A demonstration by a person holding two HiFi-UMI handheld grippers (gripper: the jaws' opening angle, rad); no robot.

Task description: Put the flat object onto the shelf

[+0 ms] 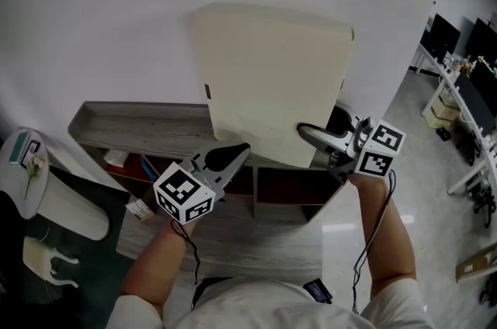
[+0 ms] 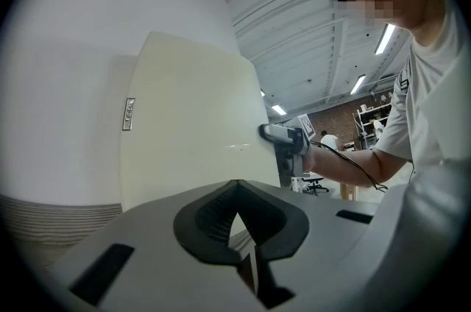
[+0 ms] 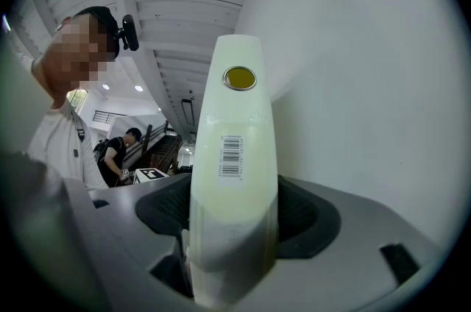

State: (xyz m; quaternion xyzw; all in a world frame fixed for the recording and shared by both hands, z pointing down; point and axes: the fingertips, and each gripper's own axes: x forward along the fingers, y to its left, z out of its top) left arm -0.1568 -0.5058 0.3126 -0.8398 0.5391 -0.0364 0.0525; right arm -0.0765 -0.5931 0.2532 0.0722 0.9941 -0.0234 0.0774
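Stood on edge atop the shelf [image 1: 140,129] at twelve o'clock, the flat object [image 1: 272,79] looks stiff, light and slippery, best pinched by its thin edge, where the right gripper [image 1: 311,137] straddles its four o'clock corner with jaws spread; the left gripper [image 1: 233,157] is pressed together, empty.

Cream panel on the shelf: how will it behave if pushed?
Probably stiff: the cream panel stands tall without sagging. Likely tippy: it rests on edge on the shelf, upright. Glossy faces may slip between the jaws of the right gripper.
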